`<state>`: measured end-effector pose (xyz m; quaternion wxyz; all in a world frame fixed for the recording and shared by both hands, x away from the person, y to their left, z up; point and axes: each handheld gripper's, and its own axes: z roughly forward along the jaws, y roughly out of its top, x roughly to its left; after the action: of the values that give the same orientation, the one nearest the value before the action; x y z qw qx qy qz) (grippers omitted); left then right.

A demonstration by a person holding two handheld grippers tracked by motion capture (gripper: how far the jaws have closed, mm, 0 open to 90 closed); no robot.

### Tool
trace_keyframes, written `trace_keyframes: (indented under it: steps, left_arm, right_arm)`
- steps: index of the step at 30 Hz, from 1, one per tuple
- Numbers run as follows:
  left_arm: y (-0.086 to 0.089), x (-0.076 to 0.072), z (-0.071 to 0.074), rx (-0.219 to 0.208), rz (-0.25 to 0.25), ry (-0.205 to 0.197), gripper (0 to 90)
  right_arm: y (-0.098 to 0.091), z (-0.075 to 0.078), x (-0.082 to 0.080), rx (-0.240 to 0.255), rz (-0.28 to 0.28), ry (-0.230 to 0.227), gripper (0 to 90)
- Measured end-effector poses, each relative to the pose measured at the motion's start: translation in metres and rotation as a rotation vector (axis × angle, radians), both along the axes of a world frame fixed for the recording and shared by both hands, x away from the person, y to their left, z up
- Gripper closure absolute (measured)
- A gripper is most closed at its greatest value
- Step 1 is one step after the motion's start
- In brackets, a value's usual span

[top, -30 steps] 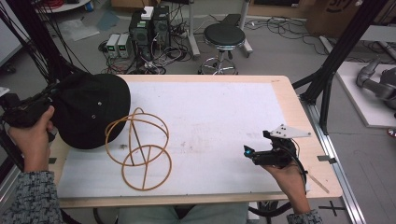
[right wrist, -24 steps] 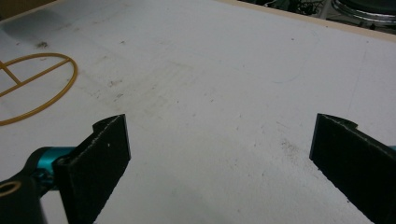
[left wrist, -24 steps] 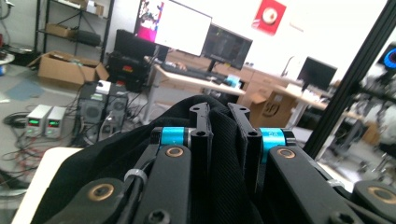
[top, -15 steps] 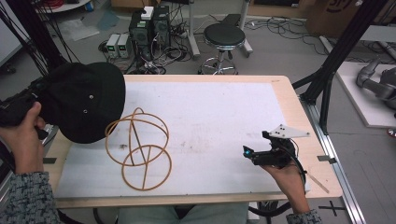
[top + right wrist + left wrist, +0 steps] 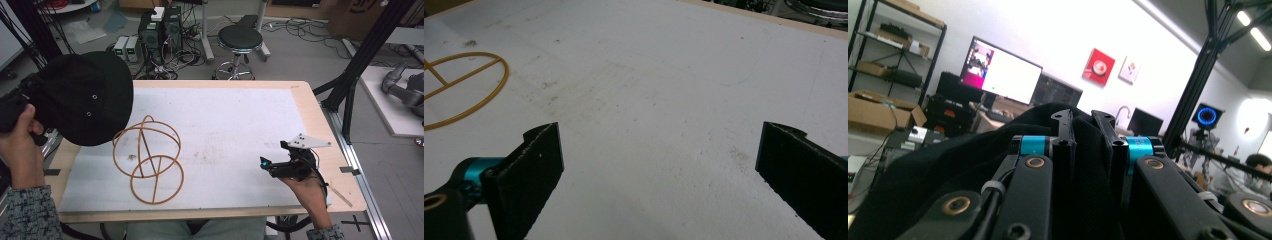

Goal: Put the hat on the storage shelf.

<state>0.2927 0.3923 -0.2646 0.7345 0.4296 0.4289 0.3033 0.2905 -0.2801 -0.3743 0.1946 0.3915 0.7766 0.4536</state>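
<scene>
A black cap (image 5: 85,97) hangs above the table's left edge, and my left gripper (image 5: 15,107) is shut on its fabric. In the left gripper view the jaws (image 5: 1087,125) pinch a fold of the cap (image 5: 938,165), pointing up at the room. A tan wire frame of crossed rings (image 5: 147,160) stands on the white mat just right of the cap. My right gripper (image 5: 265,164) rests low at the table's right front, open with nothing between its pads (image 5: 659,155). The frame's base ring (image 5: 459,85) lies far to its left.
The white mat (image 5: 225,125) covers most of the wooden table. A black frame post (image 5: 360,60) rises at the right edge. On the floor behind the table stand a round stool (image 5: 240,37) and computer boxes (image 5: 160,25) with cables.
My left gripper has lifted the cap off the table's left side and raised it up and leftward. The right gripper and the wire frame have stayed put.
</scene>
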Motion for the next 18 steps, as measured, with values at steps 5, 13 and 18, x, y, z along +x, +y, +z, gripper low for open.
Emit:
trace_keyframes:
  steps: [5,13,18]
  left_arm:
    - [0.002,0.0,0.005,0.002,-0.002,0.0,80.0]
    - [-0.001,0.003,0.026,0.054,-0.025,0.018,80.0]
    - [-0.002,0.0,0.043,0.092,-0.033,0.008,80.0]
  right_arm:
    - [0.0,0.0,0.0,0.0,0.001,-0.001,4.7]
    - [-0.002,0.002,0.001,0.006,0.001,-0.007,4.7]
    - [-0.003,0.003,0.0,0.011,0.0,-0.004,4.7]
